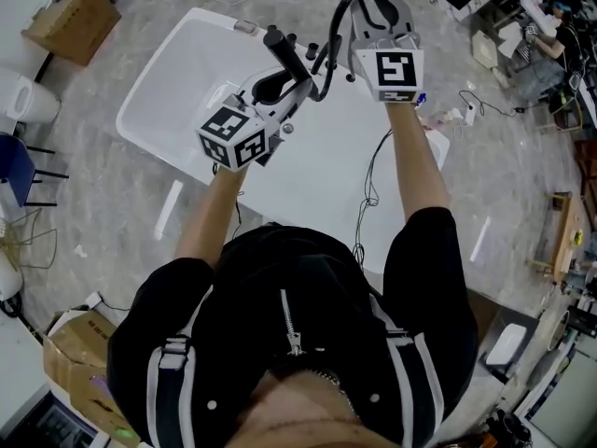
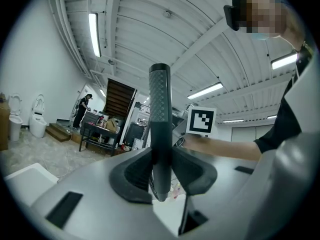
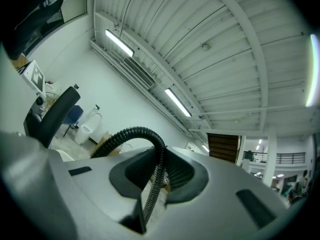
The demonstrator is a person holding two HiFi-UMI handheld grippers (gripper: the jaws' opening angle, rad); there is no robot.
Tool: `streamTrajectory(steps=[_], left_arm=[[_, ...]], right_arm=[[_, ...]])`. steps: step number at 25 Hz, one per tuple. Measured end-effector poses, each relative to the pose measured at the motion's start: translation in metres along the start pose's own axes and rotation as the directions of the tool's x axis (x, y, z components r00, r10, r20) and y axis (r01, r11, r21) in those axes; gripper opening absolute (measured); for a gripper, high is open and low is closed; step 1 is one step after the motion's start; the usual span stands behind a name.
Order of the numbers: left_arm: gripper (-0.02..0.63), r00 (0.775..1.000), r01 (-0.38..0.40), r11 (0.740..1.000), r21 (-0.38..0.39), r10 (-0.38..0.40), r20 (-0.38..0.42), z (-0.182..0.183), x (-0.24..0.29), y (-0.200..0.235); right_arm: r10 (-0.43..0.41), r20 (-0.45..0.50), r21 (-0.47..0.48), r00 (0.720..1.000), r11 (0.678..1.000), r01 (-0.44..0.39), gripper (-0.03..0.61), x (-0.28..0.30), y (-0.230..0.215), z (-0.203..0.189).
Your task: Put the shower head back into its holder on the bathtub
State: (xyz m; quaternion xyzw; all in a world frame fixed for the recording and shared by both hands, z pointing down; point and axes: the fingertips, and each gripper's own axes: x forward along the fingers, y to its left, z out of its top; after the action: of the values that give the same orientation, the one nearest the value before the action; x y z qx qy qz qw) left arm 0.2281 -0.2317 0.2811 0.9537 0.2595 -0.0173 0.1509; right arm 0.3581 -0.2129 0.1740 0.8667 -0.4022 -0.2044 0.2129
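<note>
Black shower head (image 2: pixel 160 109), textured handle, is clamped in our left gripper (image 2: pixel 161 169): jaws pressed onto the handle from both sides, handle standing roughly upright between them in the left gripper view. In the head view it hangs in the air over the white bathtub (image 1: pixel 163 91), near the tub's far rim, resting on nothing. Its black ribbed hose (image 3: pixel 131 132) runs across to our right gripper (image 3: pixel 159 176), whose jaws are nearly together and pinching the hose. The hose arcs up out of those jaws and bends over toward the shower head, which shows as a dark bar at the left of the right gripper view. We hold both grippers up side by side over the tub, the right one a bit farther out, each with its marker cube (image 1: pixel 390 71) facing the head camera. A few small dark fittings (image 1: pixel 313 50) sit on the tub rim near the shower head; we can't tell which one is the holder. Tub stands on a grey mottled floor (image 1: pixel 112 194). Cardboard box (image 1: pixel 70 17) lies beyond the tub at upper left, white toilet (image 1: pixel 19 96) at the left edge. Left gripper view also shows strip lights (image 2: pixel 94 34) on a ribbed ceiling and a dark staircase (image 2: pixel 120 96) far back.
</note>
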Motion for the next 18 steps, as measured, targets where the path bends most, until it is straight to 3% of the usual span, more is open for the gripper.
streamTrajectory(steps=[10, 18], left_arm=[[0.133, 0.997, -0.028, 0.999, -0.019, 0.026, -0.077, -0.038, 0.014, -0.004], [0.133, 0.994, -0.022, 0.999, -0.030, 0.018, -0.106, -0.053, 0.025, -0.010]], right_arm=[[-0.024, -0.153, 0.137, 0.988, 0.990, 0.045, 0.061, -0.014, -0.023, -0.093], [-0.004, -0.174, 0.096, 0.985, 0.995, 0.021, 0.061, -0.026, -0.025, -0.099]])
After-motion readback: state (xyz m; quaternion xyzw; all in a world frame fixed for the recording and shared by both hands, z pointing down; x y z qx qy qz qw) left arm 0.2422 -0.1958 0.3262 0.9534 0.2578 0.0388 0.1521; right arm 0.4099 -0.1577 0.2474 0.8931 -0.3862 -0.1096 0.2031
